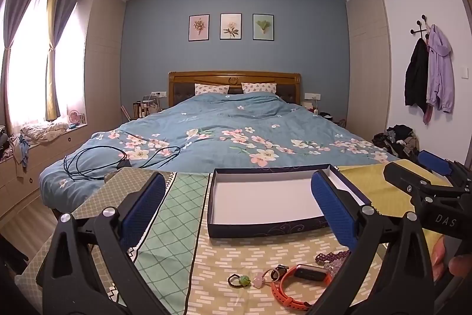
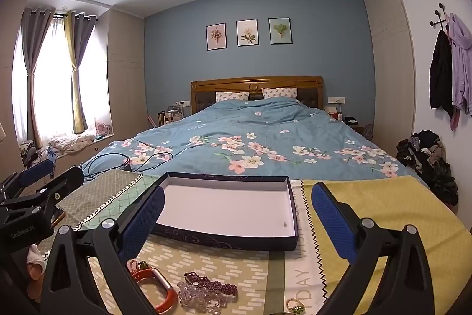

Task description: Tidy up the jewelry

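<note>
A shallow dark blue box (image 1: 265,228) with a white inside lies open on the patterned cloth; it also shows in the right wrist view (image 2: 224,239), where a tiny item (image 2: 285,224) sits near its front right corner. In front of it lie an orange watch (image 1: 290,285), a ring with a green stone (image 1: 239,280), a pink stone piece (image 1: 258,282), a purple bead bracelet (image 2: 211,282), a clear bead bracelet (image 2: 200,297) and a gold ring (image 2: 295,306). My left gripper (image 1: 239,211) is open and empty above them. My right gripper (image 2: 237,222) is open and empty.
The table's patterned cloth (image 1: 177,214) butts against a bed with a blue floral quilt (image 1: 230,132). A black cable (image 1: 97,161) lies on the bed's left corner. A yellow cloth (image 2: 383,202) covers the table's right side. A clothes pile (image 2: 427,161) sits at the right wall.
</note>
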A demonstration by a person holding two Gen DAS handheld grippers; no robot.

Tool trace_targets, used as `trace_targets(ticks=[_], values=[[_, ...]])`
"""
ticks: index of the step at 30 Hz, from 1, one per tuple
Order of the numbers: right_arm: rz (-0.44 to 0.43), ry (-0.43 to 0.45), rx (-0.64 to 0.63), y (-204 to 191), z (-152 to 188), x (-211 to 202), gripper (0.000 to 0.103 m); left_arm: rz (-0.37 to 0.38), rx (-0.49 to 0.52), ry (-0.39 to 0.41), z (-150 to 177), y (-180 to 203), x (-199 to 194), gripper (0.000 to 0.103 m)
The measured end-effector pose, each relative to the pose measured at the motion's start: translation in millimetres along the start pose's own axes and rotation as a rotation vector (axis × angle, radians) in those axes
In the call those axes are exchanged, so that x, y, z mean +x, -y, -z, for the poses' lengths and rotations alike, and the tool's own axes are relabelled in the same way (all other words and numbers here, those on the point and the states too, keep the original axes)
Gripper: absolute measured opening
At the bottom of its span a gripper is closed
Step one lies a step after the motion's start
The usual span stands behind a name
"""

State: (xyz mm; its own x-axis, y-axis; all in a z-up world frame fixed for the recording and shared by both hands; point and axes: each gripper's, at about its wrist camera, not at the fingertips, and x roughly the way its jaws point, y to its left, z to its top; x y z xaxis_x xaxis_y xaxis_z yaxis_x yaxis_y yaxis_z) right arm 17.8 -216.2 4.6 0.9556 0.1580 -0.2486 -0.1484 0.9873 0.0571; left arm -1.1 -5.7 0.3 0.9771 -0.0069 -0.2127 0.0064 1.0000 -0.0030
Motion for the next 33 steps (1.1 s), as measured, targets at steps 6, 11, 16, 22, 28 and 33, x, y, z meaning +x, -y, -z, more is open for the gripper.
trace_targets(ticks=[6, 11, 16, 22, 28, 33], values=[[0.001, 0.000, -0.001, -0.7, -0.4, 0.3, 0.096, -0.002, 0.002, 0.002, -0.2, -1.3, -0.8, 0.097], [0.000, -0.001, 0.002, -0.3, -1.4, 1.1, 0.096, 0.001, 0.001, 0.001, -0.4, -1.4, -1.8, 0.097], [0.005, 0.007, -0.002, -0.1, 0.9, -0.1, 0.096, 0.001, 0.001, 0.001, -0.9, -0.5, -1.8, 0.097], [0.001, 0.011, 0.007, 0.9, 1.1, -0.3, 0.096, 0.001, 0.003, 0.000, -0.9, 0.4, -1.7, 0.097], [0.002, 0.013, 0.009, 1.1, 1.4, -0.6, 0.096, 0.002, 0.002, 0.000, -1.3, -0.1, -1.5, 0.097], [0.002, 0.007, 0.009, 1.6, 0.9, -0.2, 0.096, 0.000, 0.003, 0.000, -1.2, 0.2, -1.7, 0.097]])
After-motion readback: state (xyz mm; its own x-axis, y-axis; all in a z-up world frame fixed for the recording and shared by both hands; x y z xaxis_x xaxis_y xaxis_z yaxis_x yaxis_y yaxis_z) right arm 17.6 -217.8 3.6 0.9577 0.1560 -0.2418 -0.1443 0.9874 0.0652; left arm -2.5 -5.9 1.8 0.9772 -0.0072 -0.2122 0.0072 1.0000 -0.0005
